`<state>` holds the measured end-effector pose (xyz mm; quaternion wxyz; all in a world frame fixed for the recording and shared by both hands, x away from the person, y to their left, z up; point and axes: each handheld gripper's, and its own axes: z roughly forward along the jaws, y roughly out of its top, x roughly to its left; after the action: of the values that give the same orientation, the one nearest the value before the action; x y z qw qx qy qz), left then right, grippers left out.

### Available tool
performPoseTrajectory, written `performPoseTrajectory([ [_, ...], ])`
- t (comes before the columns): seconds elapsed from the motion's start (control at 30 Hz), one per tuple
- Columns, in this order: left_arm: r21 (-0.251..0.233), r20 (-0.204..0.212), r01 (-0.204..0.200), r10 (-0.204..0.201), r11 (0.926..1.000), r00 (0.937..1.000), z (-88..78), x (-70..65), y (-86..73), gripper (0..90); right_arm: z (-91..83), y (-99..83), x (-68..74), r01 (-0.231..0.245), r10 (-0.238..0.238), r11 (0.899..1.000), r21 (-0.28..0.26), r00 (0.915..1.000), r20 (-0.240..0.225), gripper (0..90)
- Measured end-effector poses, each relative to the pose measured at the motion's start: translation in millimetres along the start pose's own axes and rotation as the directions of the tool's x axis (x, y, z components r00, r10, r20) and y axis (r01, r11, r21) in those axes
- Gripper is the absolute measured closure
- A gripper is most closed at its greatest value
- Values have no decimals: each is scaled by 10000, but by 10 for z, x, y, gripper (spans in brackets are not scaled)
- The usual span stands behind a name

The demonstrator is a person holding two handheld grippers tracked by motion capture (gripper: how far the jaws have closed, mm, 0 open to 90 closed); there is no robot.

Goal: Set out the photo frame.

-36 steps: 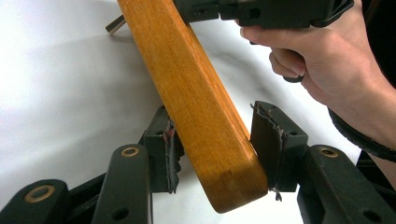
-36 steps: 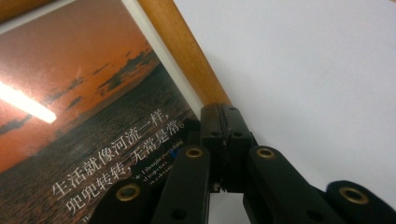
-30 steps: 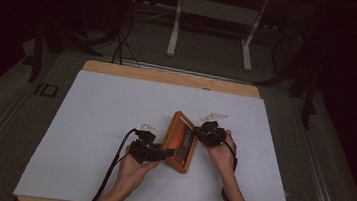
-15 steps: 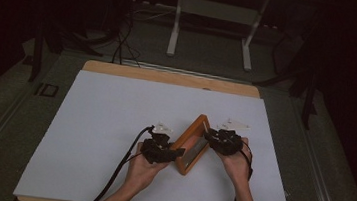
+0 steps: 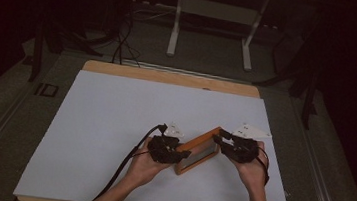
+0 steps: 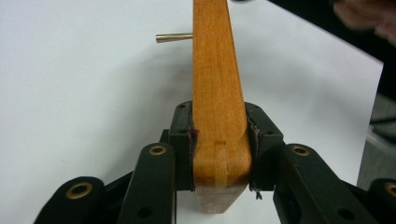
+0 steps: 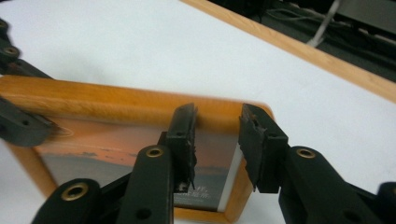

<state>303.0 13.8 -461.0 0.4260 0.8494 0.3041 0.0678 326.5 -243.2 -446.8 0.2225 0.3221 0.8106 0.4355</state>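
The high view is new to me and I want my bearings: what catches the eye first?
A wooden picture frame stands on edge on the white table, near its front, between the person's two hands. The left gripper is shut on the frame's edge, the pads pressing both faces. The right gripper hangs open in front of the frame's sunset picture, its jaws having just been opening.

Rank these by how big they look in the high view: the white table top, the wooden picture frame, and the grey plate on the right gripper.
1. White table top, by far the largest.
2. Wooden picture frame, held up off the table, so slightly nearer the camera.
3. Grey plate on the right gripper, smallest.
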Motion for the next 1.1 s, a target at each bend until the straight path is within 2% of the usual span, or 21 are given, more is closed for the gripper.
performPoseTrajectory([
  [0.07, 251, 83, -771, 769, 9967, 9970, -23, 32, 26, 689, -49, 24, -4, 69, -73, 9998, -175, 9998, -197, 619],
  [0.13, 414, 204, -1551, 1544, 9870, 9878, -42, 66, 46, 689, -77, 48, 2, 175, -194, 9993, -324, 9980, -596, 580],
  [0.23, 479, 524, -2313, 2288, 9717, 9721, -67, 150, 54, 689, -64, 74, 27, 523, -547, 9982, -277, 9943, -913, 535],
  [0.27, 411, 631, -2353, 2325, 9710, 9705, -70, 182, 49, 689, -50, 79, 32, 620, -648, 9976, -295, 9924, -1044, 524],
  [0.37, 333, 893, -2708, 2670, 9621, 9596, -90, 268, 25, 689, -1, 92, 43, 730, -775, 9966, -374, 9871, -1398, 475],
  [0.43, 233, 1010, -2841, 2805, 9585, 9545, -98, 310, 4, 688, 45, 105, 43, 779, -832, 9963, -364, 9800, -1810, 429],
  [0.5, 80, 1118, -2853, 2827, 9584, 9527, -101, 340, -11, 688, 92, 122, 50, 900, -953, 9953, -347, 9732, -2094, 382],
  [0.6, -265, 1095, -2711, 2724, 9622, 9559, -96, 349, -46, 683, 167, 146, 53, 1126, -1126, 9935, -144, 9622, -2481, 348],
  [0.63, -431, 1046, -2468, 2500, 9681, 9626, -93, 350, -65, 667, 190, 151, 55, 1171, -1148, 9931, -64, 9603, -2543, 347],
  [0.7, -692, 1083, -2062, 2128, 9761, 9711, -90, 364, -113, 586, 227, 156, 60, 1256, -1216, 9921, -29, 9540, -2739, 347],
  [0.77, -885, 1058, -1746, 1836, 9807, 9773, -78, 375, -184, 506, 241, 156, 74, 1317, -1260, 9913, 14, 9514, -2811, 353],
  [0.87, -957, 1147, -1275, 1381, 9872, 9837, -17, 393, -310, 469, 245, 155, 78, 1355, -1296, 9908, 16, 9505, -2823, 356],
  [1.0, -832, 1113, -894, 984, 9925, 9889, 115, 393, -459, 469, 249, 158, 73, 1329, -1271, 9911, 11, 9500, -2854, 358],
  [1.1, -679, 925, -903, 964, 9936, 9910, 190, 390, -519, 534, 250, 158, 64, 1356, -1294, 9908, 13, 9482, -2903, 361],
])
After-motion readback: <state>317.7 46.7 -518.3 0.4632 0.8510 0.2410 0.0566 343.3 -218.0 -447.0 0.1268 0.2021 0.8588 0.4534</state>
